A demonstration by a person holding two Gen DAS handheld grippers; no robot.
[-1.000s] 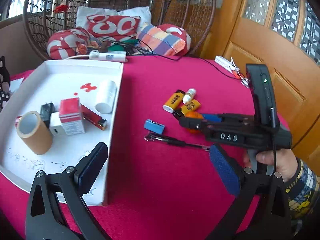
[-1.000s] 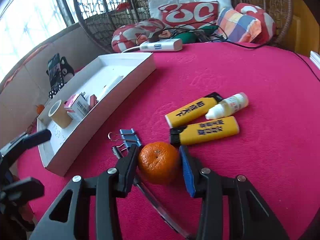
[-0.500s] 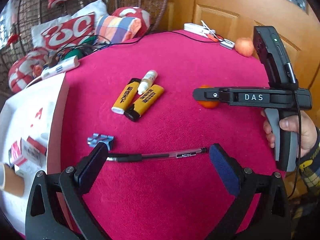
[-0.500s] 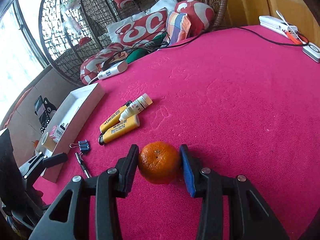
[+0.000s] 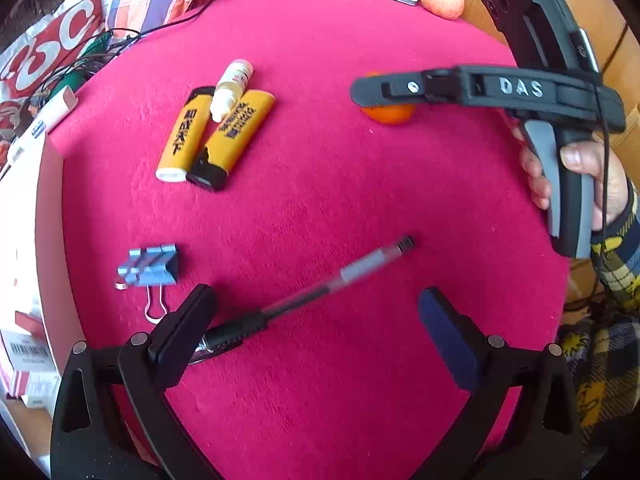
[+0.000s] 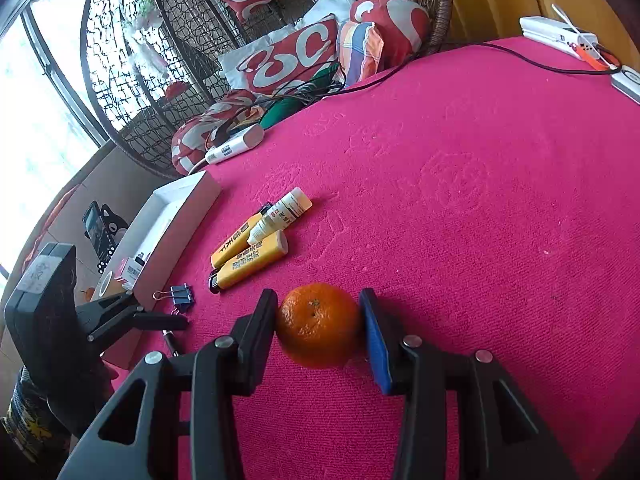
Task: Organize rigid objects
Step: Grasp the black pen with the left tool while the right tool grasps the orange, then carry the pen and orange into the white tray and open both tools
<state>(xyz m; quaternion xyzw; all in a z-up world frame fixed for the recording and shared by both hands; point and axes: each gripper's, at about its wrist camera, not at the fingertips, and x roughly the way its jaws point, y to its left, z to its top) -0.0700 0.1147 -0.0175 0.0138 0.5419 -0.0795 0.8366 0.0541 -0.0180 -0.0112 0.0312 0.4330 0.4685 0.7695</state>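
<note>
Closest to where I stand, the left gripper (image 5: 316, 320) now hangs steeply over the pink cloth, its jaws spread wide and empty; a second ago it looked toward the white cardboard tray (image 5: 48, 216) at the table's left edge, and it has since swung across to the loose items. A slim black and clear plastic pen (image 5: 304, 296) lies slanted between its fingers, the pen's dark end just beside or under the left black finger (image 5: 182, 332); whether they touch I cannot tell. A small blue metal binder clip (image 5: 148, 266) sits just left of that. A little further out, the right gripper (image 6: 320, 330) pinches a small round orange mandarin (image 6: 318, 326) between its pads, low over or resting on the cloth; it has carried the fruit away from the pen and clip, where it sat a second ago, to open cloth on the right. Beyond lie two yellow plastic lighters (image 5: 212, 136) with a small white dropper bottle (image 5: 232, 88) across them. The tray already holds small boxes. The fruit looks set aside, and the pen is probably the next rigid piece bound for the tray.
</note>
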